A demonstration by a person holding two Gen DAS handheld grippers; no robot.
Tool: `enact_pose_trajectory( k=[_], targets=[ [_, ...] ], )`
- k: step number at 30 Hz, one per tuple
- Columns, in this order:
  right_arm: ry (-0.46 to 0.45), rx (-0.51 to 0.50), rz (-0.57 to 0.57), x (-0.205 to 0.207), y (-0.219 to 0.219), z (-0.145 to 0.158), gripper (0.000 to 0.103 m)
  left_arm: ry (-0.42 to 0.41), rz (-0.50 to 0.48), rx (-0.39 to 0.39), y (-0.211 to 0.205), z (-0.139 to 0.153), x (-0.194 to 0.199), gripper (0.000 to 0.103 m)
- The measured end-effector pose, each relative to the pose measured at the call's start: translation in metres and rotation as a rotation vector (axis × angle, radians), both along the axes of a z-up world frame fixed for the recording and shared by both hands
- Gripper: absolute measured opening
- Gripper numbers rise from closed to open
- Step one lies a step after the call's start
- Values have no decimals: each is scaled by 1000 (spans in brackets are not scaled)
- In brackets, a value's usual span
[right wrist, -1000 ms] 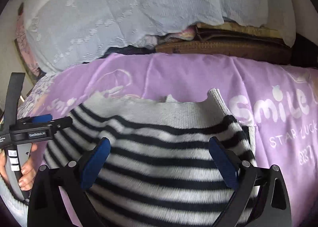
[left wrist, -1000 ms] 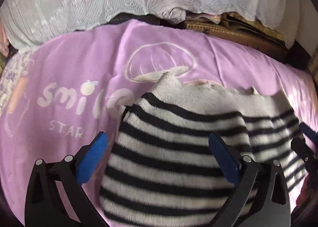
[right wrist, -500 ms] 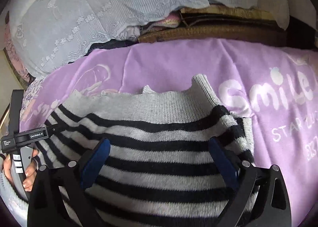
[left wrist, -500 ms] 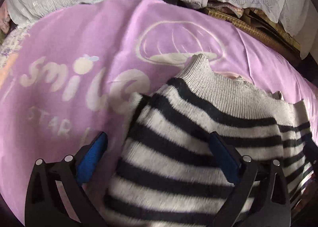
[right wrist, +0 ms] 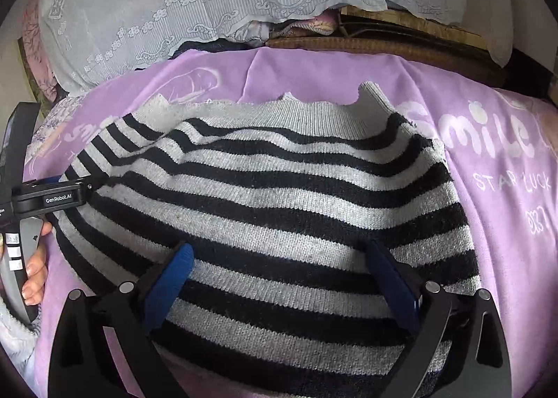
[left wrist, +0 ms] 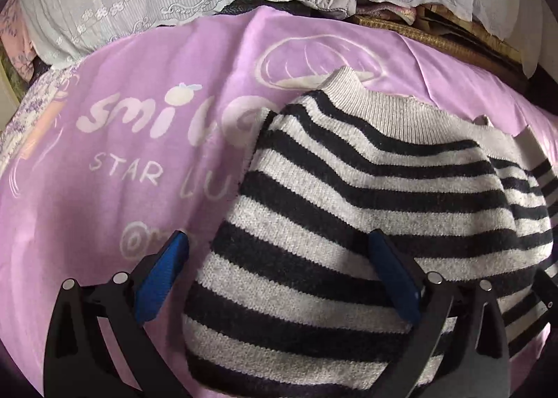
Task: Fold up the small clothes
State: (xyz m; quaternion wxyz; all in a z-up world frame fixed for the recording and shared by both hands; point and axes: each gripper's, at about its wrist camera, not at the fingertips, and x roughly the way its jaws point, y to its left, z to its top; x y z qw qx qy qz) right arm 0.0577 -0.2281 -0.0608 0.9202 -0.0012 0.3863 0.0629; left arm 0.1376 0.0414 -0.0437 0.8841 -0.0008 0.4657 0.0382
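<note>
the striped sweater [right wrist: 279, 209] lay folded on the purple blanket [left wrist: 115, 140], its grey ribbed hem toward the far edge. the left gripper [left wrist: 279, 272] and right gripper [right wrist: 279, 276] both hovered over it, jaws spread wide, gripping nothing.

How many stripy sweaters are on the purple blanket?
1. The striped sweater lies on the purple blanket, under both open grippers, the left gripper and right gripper. More clothes may be hidden underneath.
</note>
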Motion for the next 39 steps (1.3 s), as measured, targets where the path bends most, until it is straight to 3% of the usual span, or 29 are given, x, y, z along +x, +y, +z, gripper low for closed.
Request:
enact_pose_trajectory(
  k=[6,11,16,26,35,39],
  targets=[
    [-75,-17,-39,-24,0,12,99,-55,3,71,-13,15,-40,98],
    [-129,-6,-40,-44,0,20,99,-89,-26,68,-23,22,-75,98],
    [-27,-55,-34,-33,10,0,100,-35,-55,103,-32,3,-71,99],
    [-7,-80,-30,-30,13,-4,100,-49,-53,104,-32,5,-73,99],
    [-31,-79,-39,-32,13,1,100,-173,-110,88,-44,40,-81,99],
    [-108,-95,-38,-22,25,22,100,-155,-110,51,-51,47,-56,99]
  ],
)
